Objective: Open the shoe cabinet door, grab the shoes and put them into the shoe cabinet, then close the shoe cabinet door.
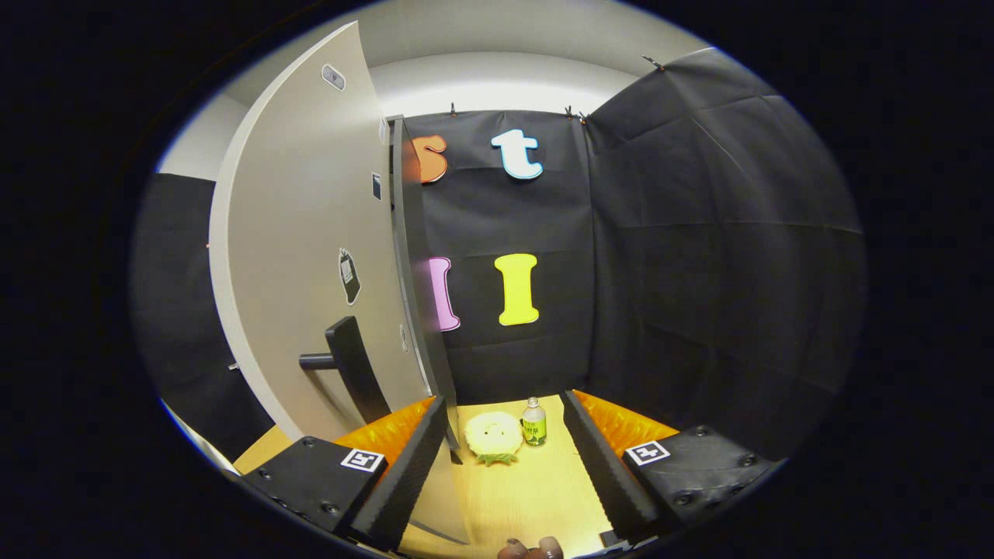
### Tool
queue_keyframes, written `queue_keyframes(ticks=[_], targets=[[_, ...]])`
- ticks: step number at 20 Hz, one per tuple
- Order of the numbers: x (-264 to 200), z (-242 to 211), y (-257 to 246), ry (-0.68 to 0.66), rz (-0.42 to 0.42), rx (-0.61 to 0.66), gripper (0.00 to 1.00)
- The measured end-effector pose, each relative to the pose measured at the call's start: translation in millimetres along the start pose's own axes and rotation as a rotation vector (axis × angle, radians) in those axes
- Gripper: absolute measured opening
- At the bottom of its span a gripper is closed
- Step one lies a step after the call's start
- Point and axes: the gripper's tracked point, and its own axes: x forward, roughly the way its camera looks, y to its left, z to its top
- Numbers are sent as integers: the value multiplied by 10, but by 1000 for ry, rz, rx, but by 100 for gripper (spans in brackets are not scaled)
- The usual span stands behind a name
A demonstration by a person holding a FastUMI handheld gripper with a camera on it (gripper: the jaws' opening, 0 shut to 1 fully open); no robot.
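A tall pale cabinet door [311, 256] stands to the left of my gripper, seen edge-on along its dark right rim. A dark bar handle [353, 373] juts from its face, just above my left finger. My gripper [505, 473] is open, with nothing between its fingers [404, 473]. The door's lower edge runs right beside the left finger; I cannot tell whether they touch. No shoes can be made out.
On the wooden floor [536, 497] ahead of the fingers lie a pale yellow plush toy [493, 436] and a small green-labelled bottle [533, 423]. Black cloth walls [699, 272] close in behind and to the right. A brown rounded thing [532, 548] shows at the very bottom.
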Motion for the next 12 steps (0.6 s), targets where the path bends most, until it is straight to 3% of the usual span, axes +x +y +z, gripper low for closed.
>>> queue_keyframes(ticks=[5, 12], targets=[[1, -29, 158, -3, 4, -26, 97], [-92, -164, 877, 11, 75, -6, 97]])
